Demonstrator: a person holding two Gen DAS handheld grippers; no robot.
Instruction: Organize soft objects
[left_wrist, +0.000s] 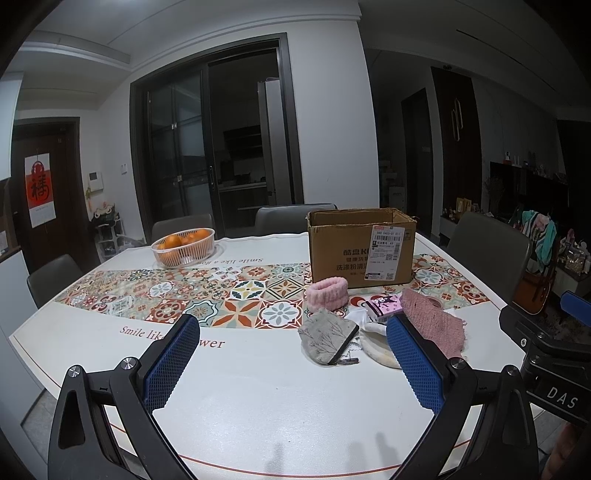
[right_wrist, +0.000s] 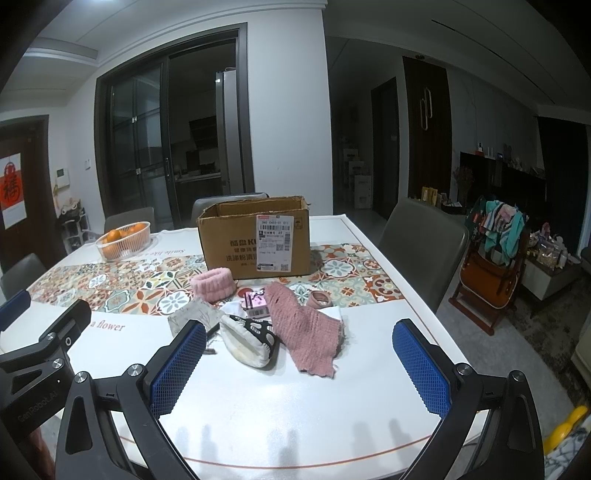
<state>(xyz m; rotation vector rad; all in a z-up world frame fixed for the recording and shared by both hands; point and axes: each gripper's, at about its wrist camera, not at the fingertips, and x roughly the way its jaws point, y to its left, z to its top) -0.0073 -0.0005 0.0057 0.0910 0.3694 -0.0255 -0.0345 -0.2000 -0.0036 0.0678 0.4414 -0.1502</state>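
An open cardboard box stands on the table. In front of it lies a heap of soft things: a pink fluffy band, a grey zip pouch, a white and black slipper, a pink knitted cloth and a pink tissue pack. My left gripper hovers open, near and to the left of the heap. My right gripper is open too, just short of the slipper and knitted cloth. Neither holds anything.
A white basket of oranges sits at the far left of the table. Grey chairs ring the table. A small pink roll lies right of the knitted cloth. A wooden high chair stands off to the right.
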